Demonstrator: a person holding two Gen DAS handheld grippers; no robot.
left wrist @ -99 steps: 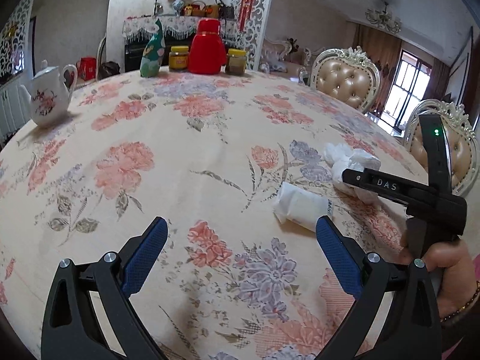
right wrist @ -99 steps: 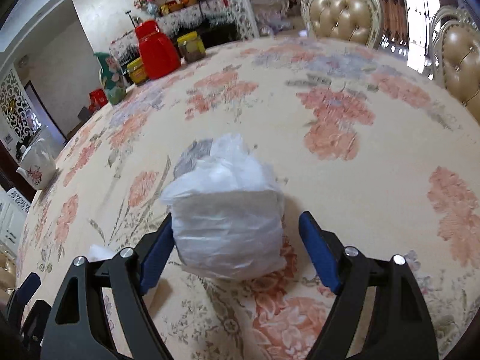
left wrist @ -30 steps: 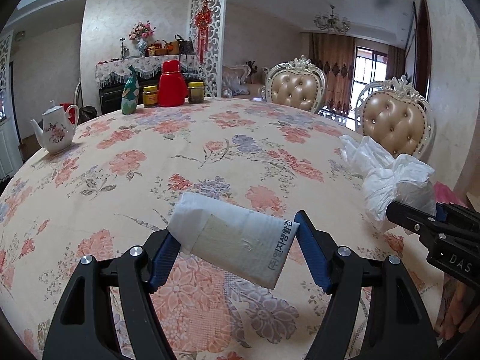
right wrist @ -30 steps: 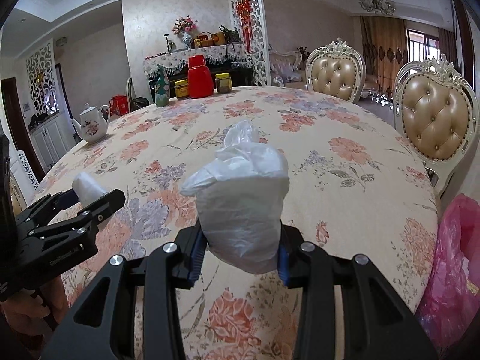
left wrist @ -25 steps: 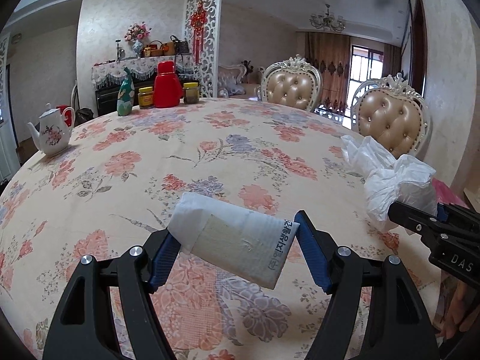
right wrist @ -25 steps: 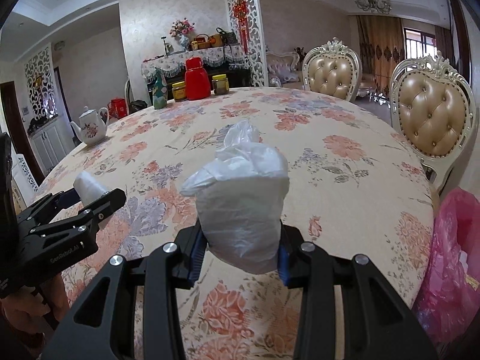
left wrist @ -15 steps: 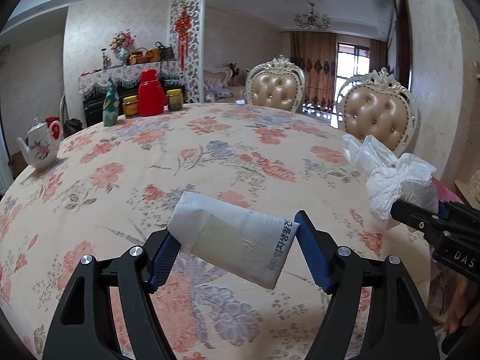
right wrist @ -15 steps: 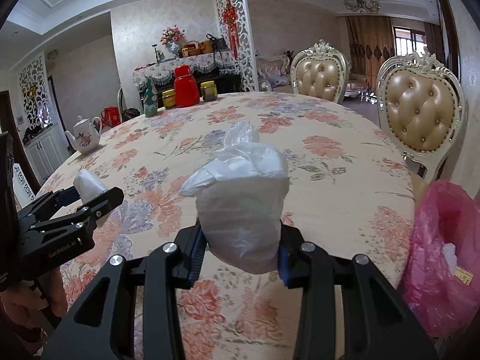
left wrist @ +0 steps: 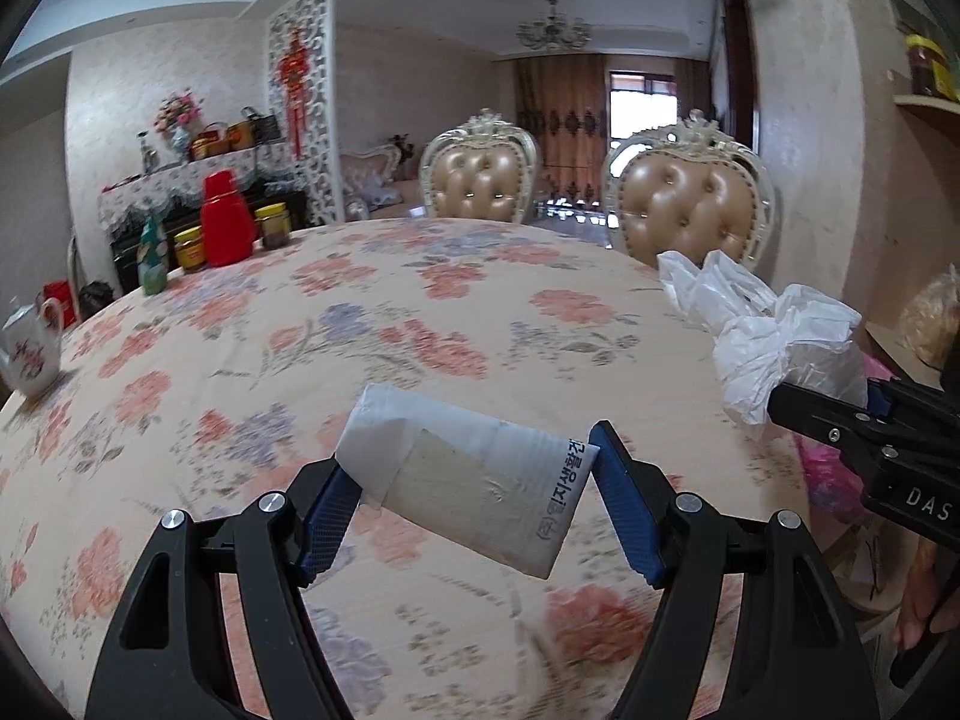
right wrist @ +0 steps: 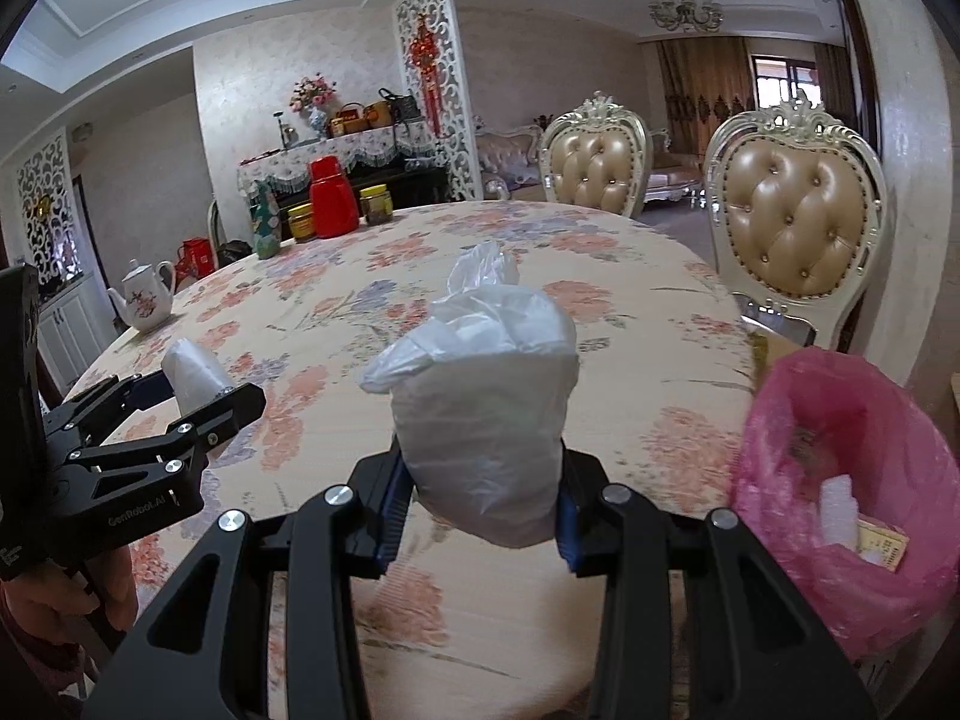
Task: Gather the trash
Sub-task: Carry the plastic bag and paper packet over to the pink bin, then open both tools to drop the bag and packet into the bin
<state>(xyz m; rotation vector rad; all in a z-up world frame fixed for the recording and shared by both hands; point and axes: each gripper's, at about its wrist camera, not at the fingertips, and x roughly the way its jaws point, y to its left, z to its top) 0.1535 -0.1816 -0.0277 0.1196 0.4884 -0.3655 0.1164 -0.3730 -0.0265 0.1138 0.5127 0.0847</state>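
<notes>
A round table (right wrist: 630,312) under a floral cloth filled the dining room ahead of me, with two tufted chairs (right wrist: 792,228) beyond my right gripper (right wrist: 477,519) and a pink-lined bin (right wrist: 852,480) just off its right finger, holding scraps already. That gripper was clamped on a bunched white plastic bag (right wrist: 480,414), carried above the cloth. My left gripper (left wrist: 474,510) was clenched on a white paper packet (left wrist: 468,489) lying tilted across its blue pads (left wrist: 624,516), also clear of the table.
</notes>
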